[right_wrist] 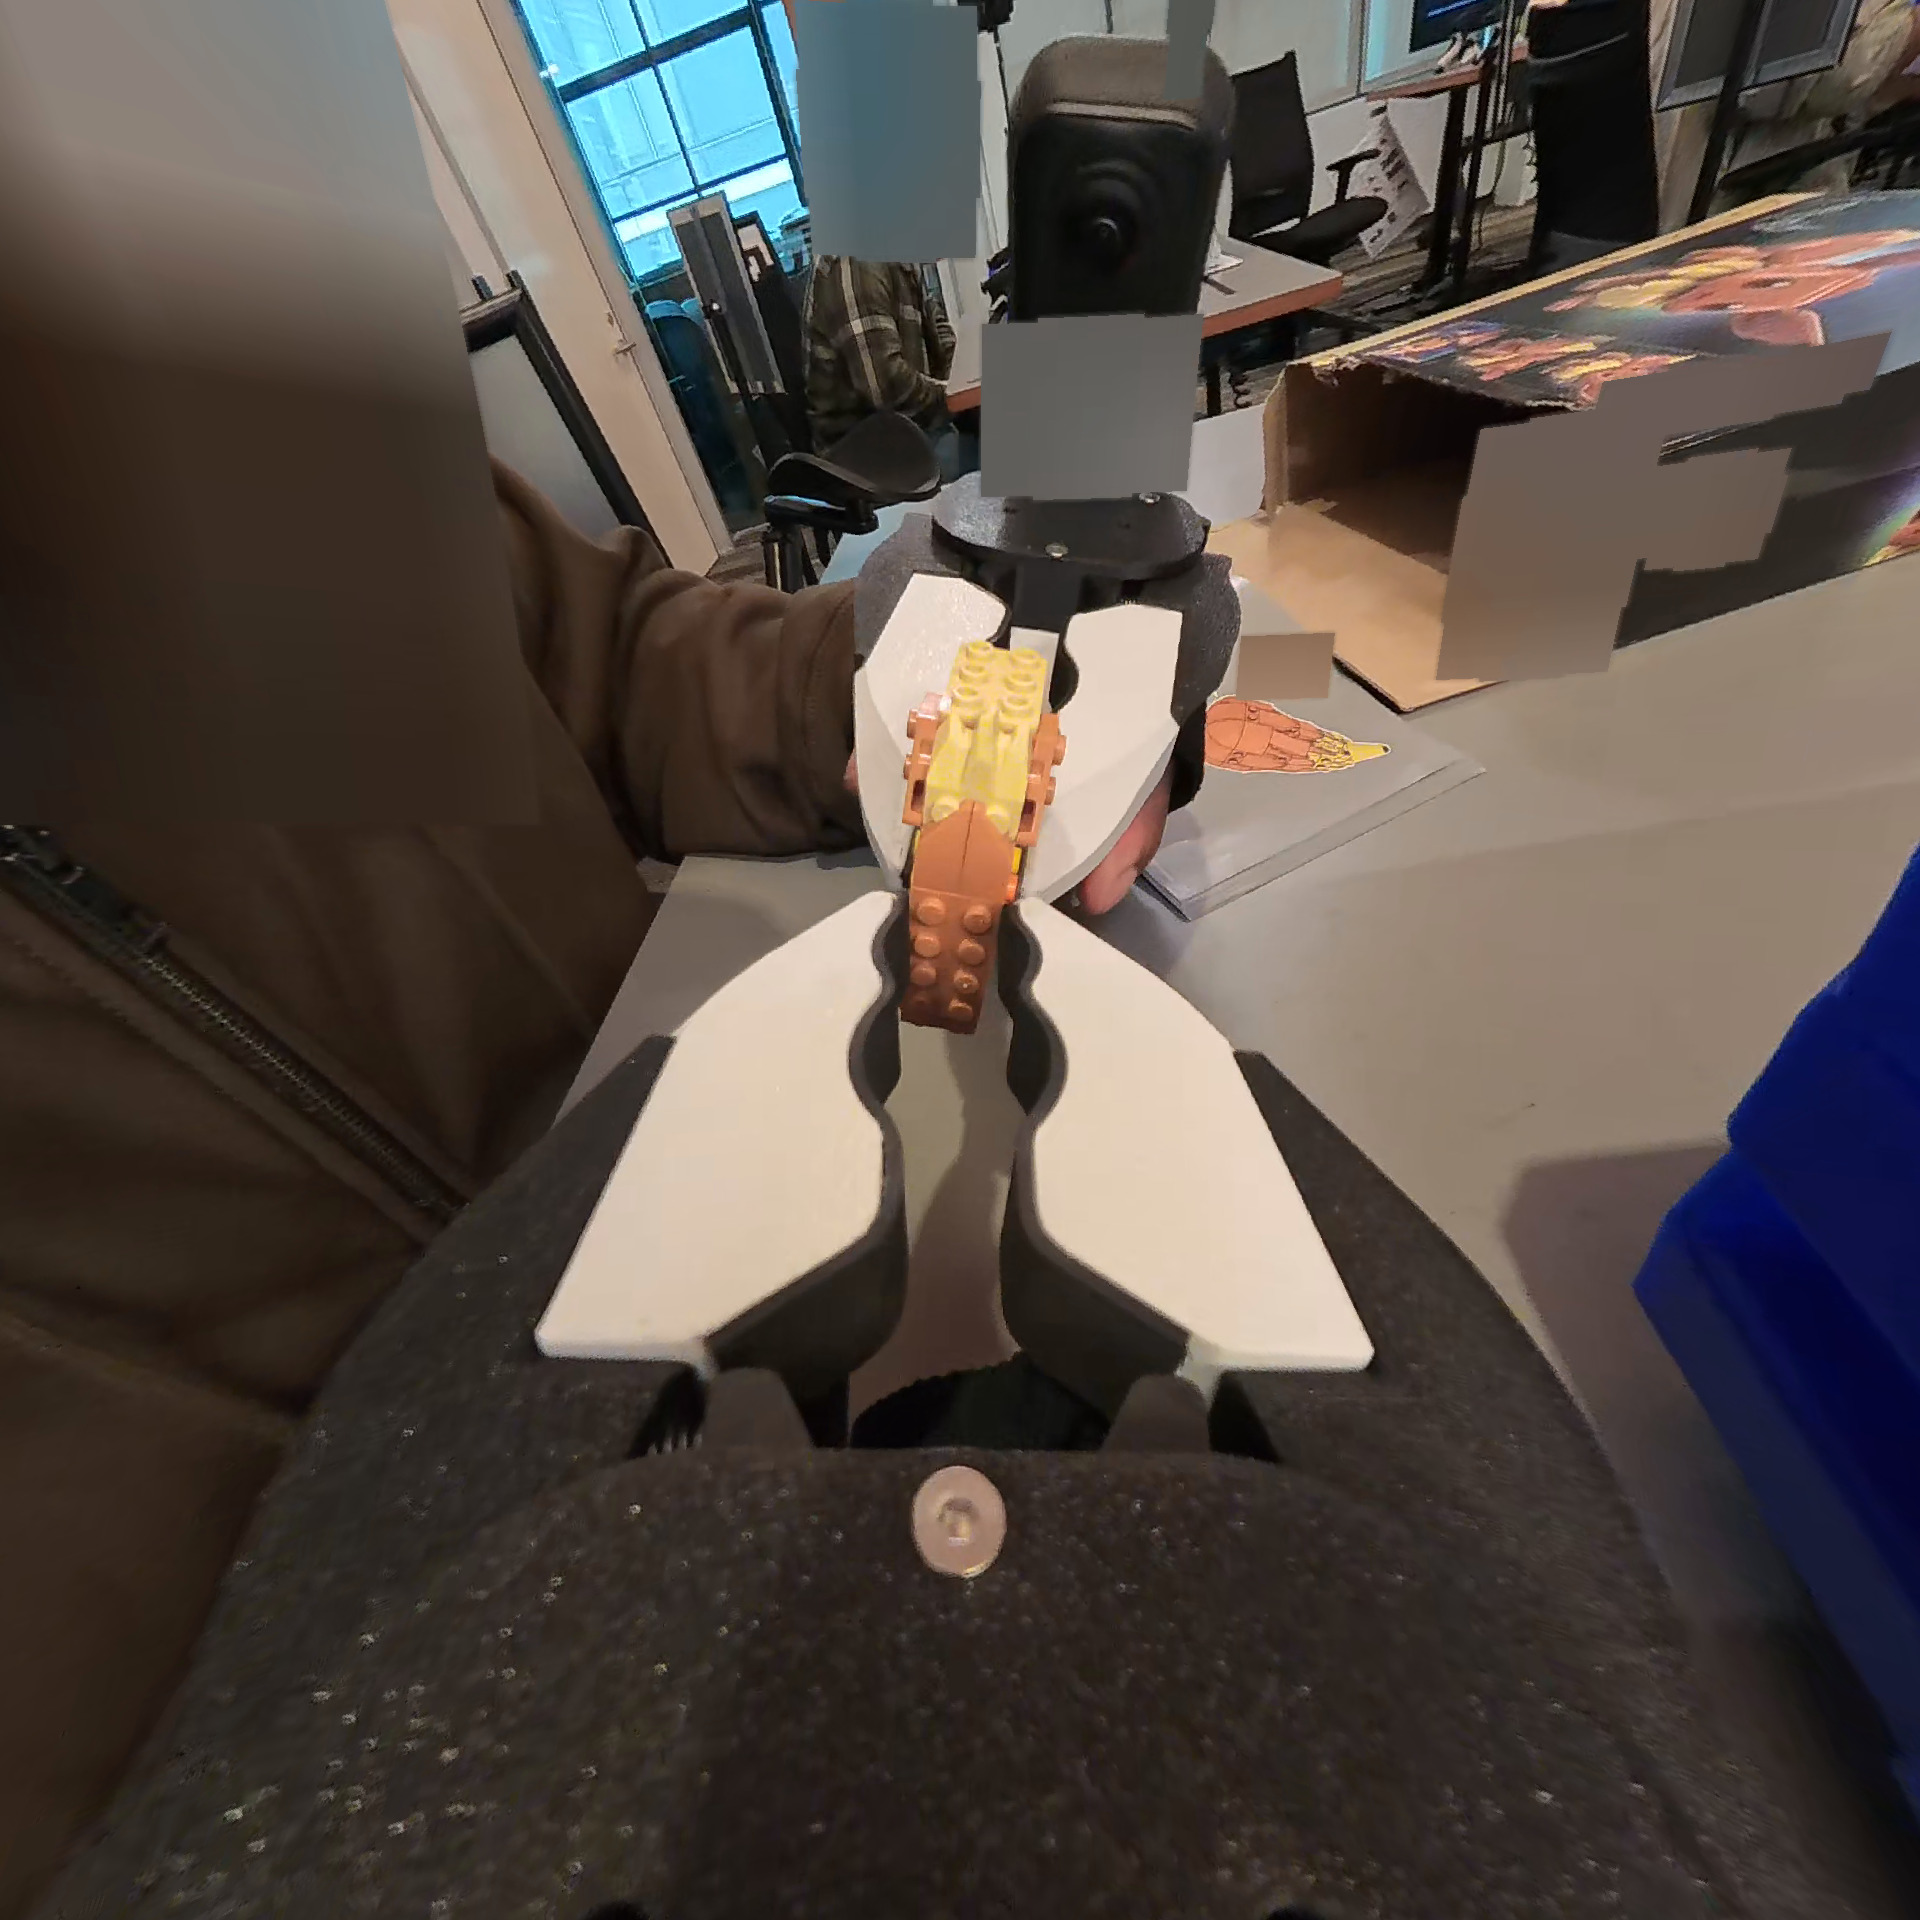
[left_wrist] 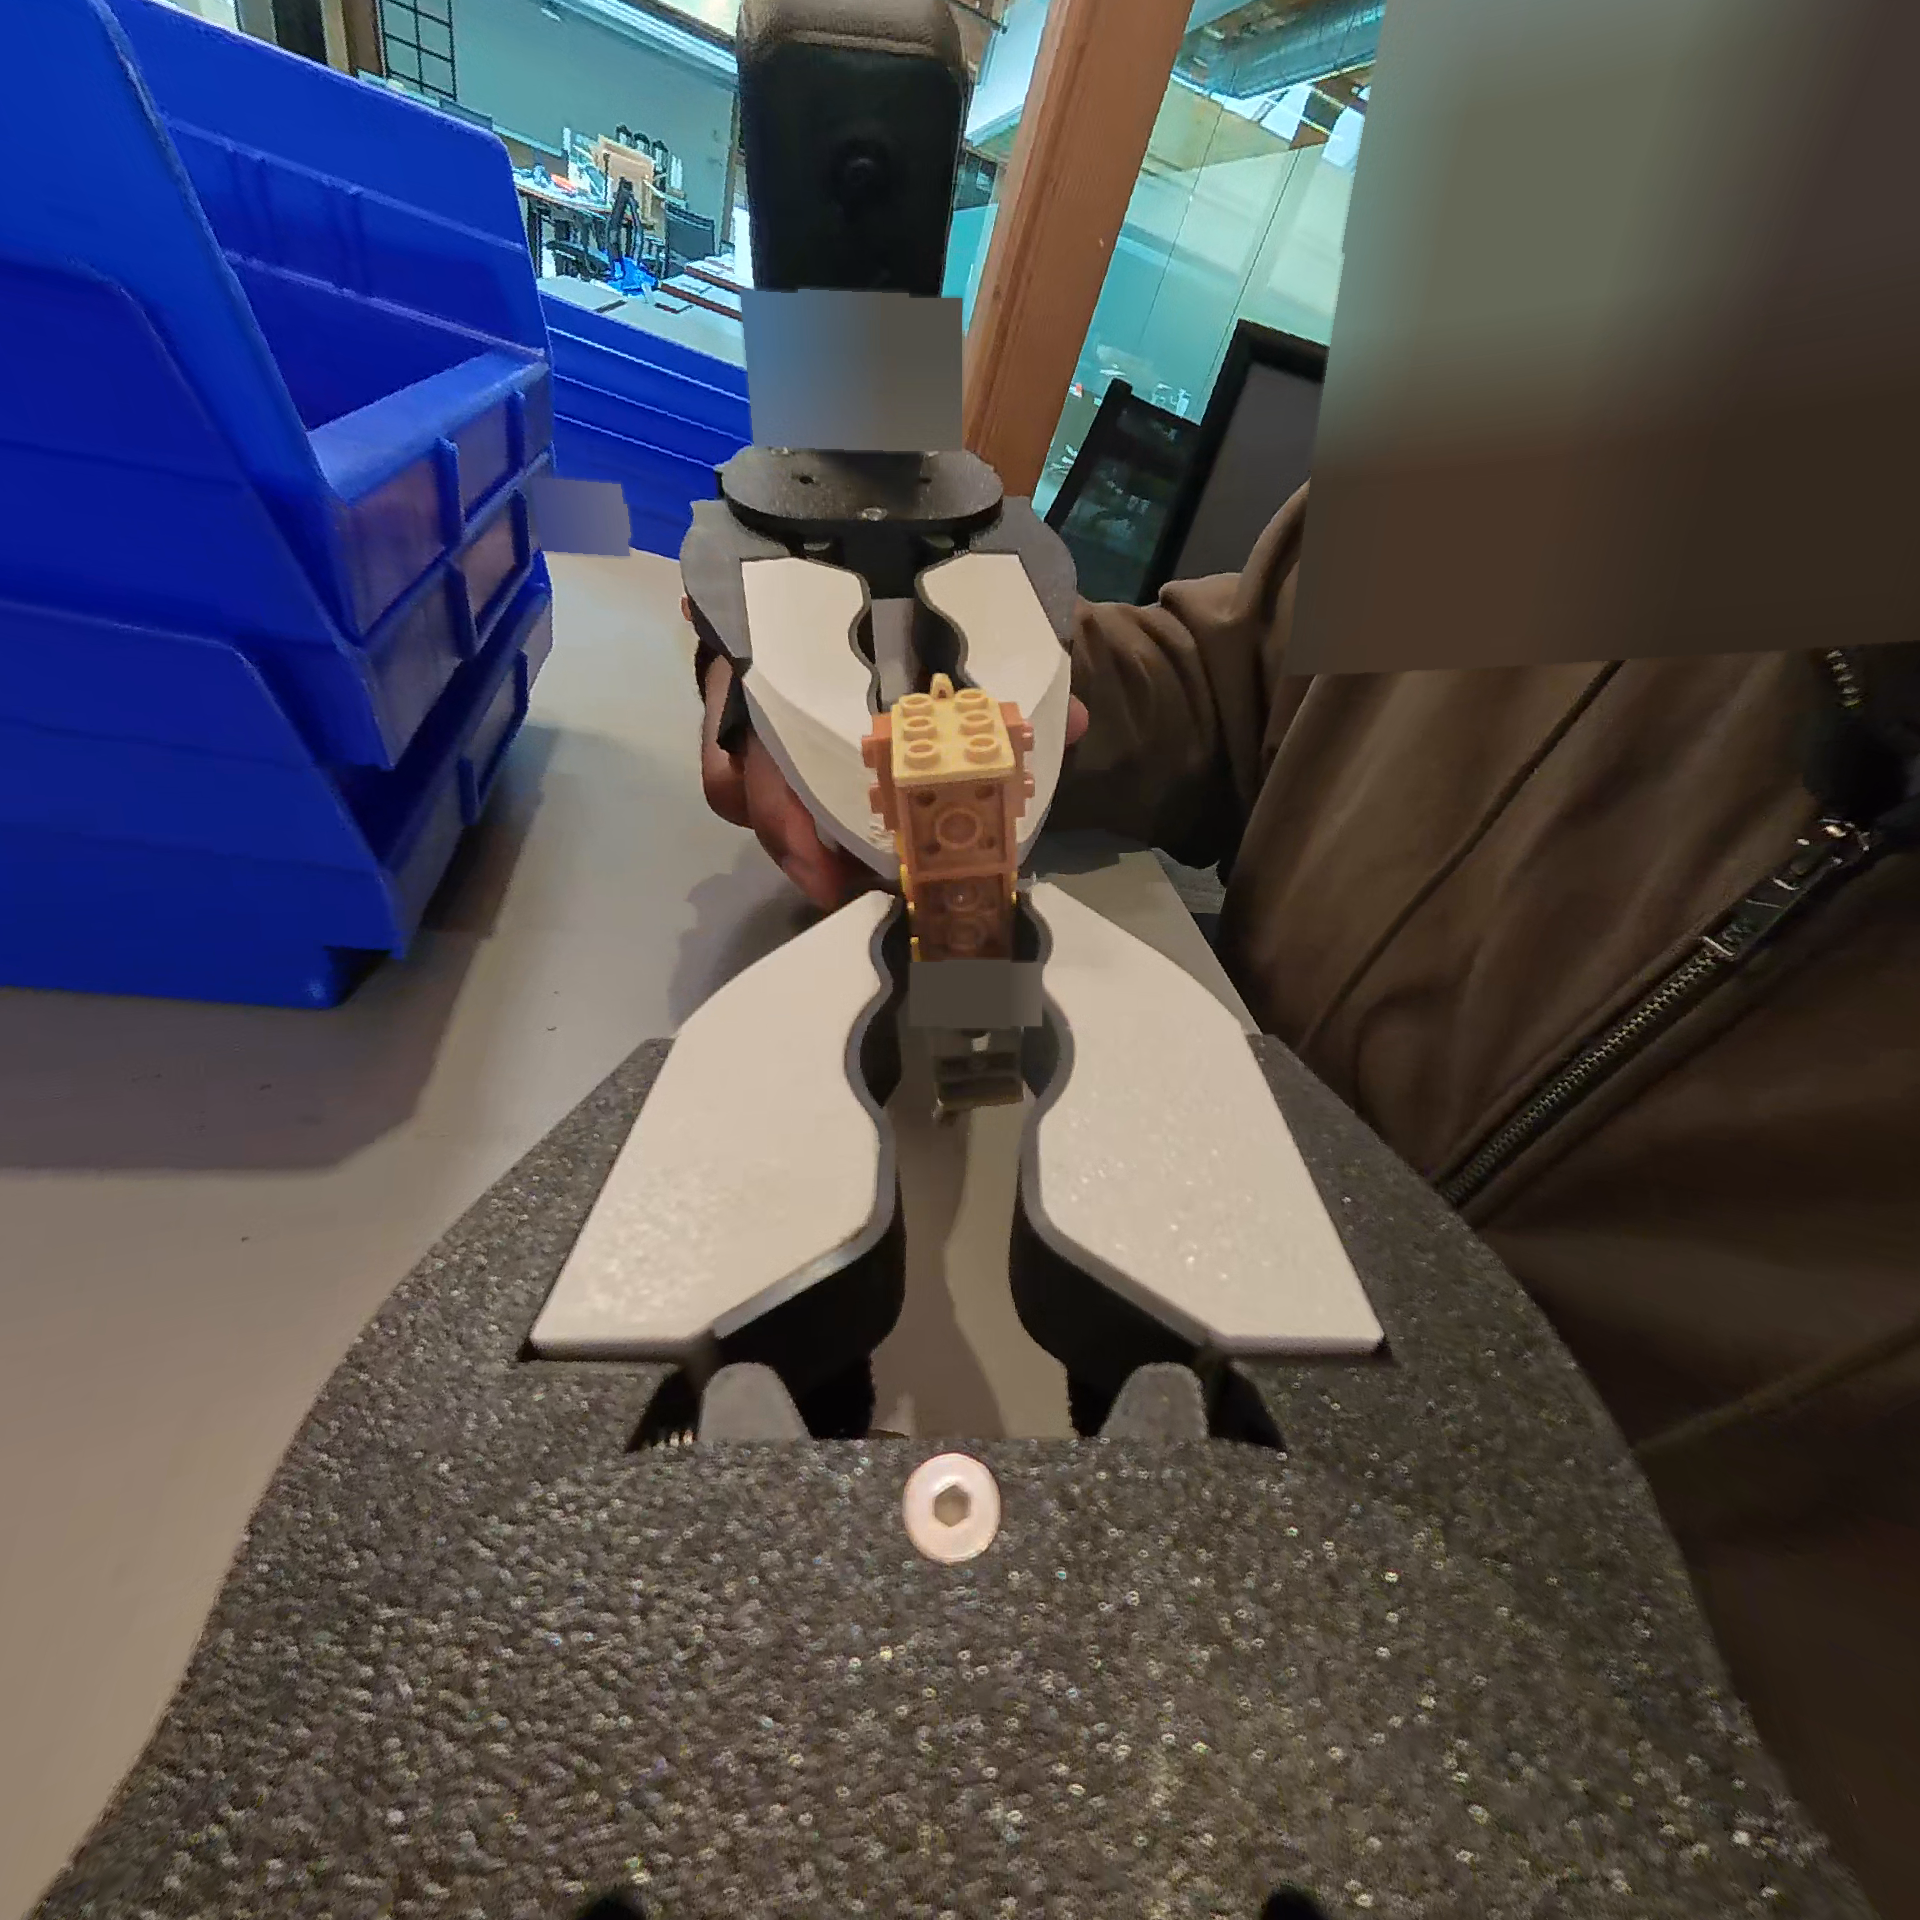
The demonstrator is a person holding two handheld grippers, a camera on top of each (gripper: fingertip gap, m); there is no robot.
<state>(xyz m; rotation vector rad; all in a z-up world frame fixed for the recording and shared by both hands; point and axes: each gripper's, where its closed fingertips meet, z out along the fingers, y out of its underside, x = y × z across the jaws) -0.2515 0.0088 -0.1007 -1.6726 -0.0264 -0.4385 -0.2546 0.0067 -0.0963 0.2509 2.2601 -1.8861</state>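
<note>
1. You are holding the two grippers tip to tip above the tabletop (left_wrist: 156, 1195), both sharing one brick build (left_wrist: 951, 831).
2. Your left gripper (left_wrist: 961, 925) is gripping the build's brown end – jaws clenched on it.
3. Your right gripper (right_wrist: 951, 961) is clamping the opposite end, its jaws pressing on the studded orange part.
4. The build is hanging in the air between them – not resting on anything.
5. Blue bins (left_wrist: 260, 520) are standing to your left; an open box (right_wrist: 1371, 499) and a booklet (right_wrist: 1351, 800) are lying beyond.
</note>
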